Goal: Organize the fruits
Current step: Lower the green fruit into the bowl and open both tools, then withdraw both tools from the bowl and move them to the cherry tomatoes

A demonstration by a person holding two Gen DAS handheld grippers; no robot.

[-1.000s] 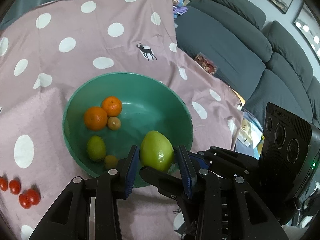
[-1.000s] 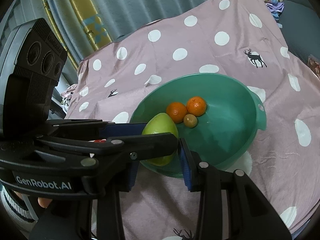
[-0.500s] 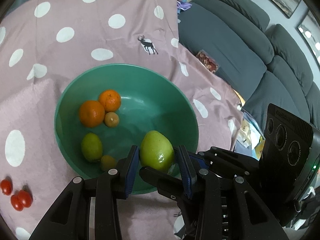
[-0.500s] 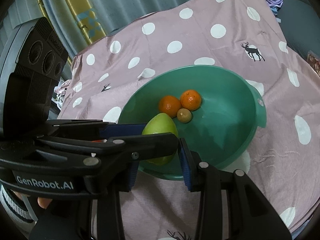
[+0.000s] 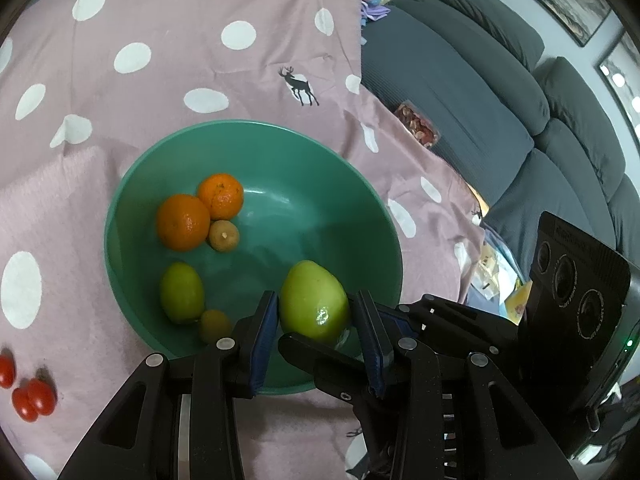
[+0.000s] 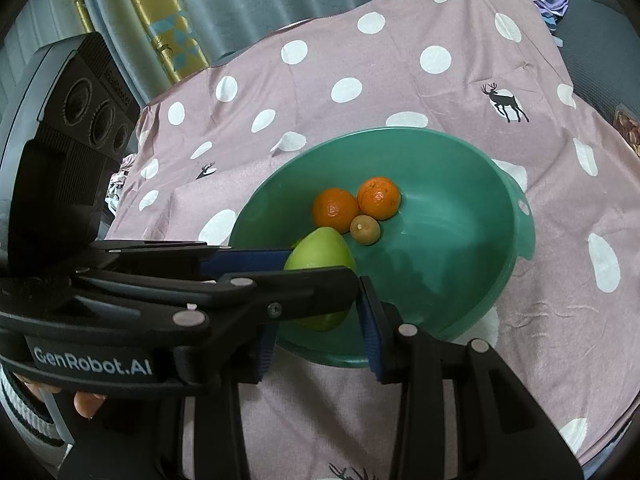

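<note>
A large green fruit (image 5: 314, 300) hangs over the near side of a teal bowl (image 5: 256, 124). My left gripper (image 5: 316, 300) is shut on it, blue pads on both flanks. My right gripper (image 6: 318, 314) crosses from the right and also closes on the fruit (image 6: 320, 248); its right pad lies against the fruit, while the left gripper's finger (image 6: 280, 296) hides the other pad. Inside the bowl (image 6: 400, 132) lie two oranges (image 5: 182, 222) (image 5: 221, 196), a small brown fruit (image 5: 224, 236), a smaller green fruit (image 5: 182, 298) and another small brownish one (image 5: 214, 325).
The bowl rests on a pink cloth with white dots (image 5: 160, 80). Cherry tomatoes (image 5: 32, 398) lie on the cloth left of the bowl. A grey sofa (image 5: 460, 92) with a snack packet (image 5: 416, 124) stands to the right. Curtains (image 6: 240, 0) hang behind.
Both grippers, still crossed on the green fruit, have drawn slightly nearer over the bowl, which looks a little larger. The grips look the same.
</note>
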